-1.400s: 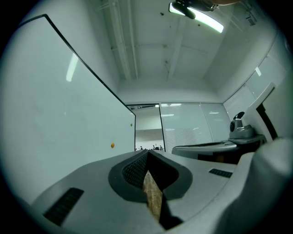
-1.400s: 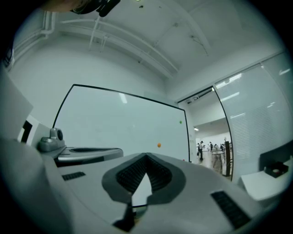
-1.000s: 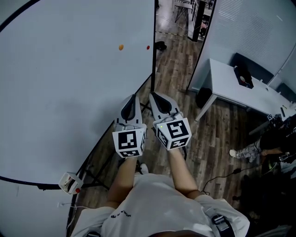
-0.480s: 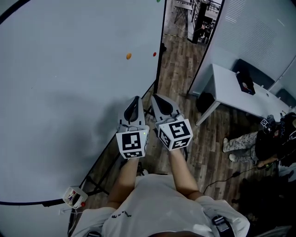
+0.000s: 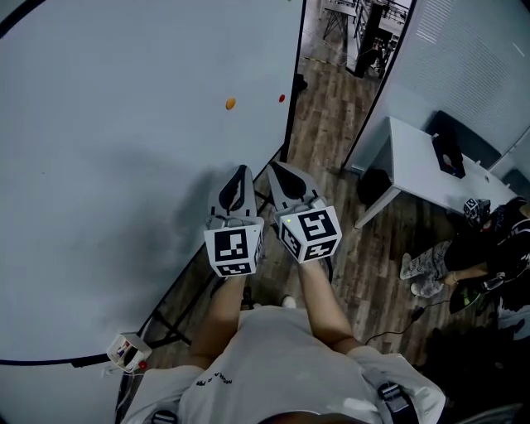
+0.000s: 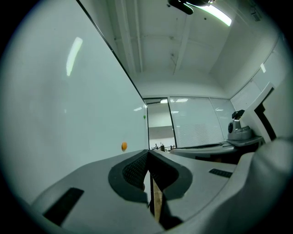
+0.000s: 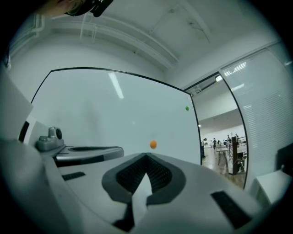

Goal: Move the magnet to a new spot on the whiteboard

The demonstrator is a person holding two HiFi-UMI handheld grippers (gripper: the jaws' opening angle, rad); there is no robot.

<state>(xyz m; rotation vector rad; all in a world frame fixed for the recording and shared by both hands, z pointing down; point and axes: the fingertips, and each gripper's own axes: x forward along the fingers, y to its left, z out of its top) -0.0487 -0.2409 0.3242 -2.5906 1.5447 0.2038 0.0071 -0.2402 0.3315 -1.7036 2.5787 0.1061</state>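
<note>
The whiteboard (image 5: 124,149) overruns the head view's left edge, a seated person (image 5: 489,258) its right.

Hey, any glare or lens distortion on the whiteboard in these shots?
Head view: the whiteboard edge bows; a soft shadow darkens its lower part. Left gripper view: black rounded corners; a bright ceiling light, a glare streak on the board. Right gripper view: the frame curves strongly; the orange magnet looks crisp.

The whiteboard (image 5: 124,124) face is left bare around the orange magnet (image 5: 230,103) and red magnet (image 5: 281,98). Open wooden floor (image 5: 331,124) is seen past its edge; rightward, room is bounded by a white bench (image 5: 418,161) and a seated person (image 5: 489,248).
</note>
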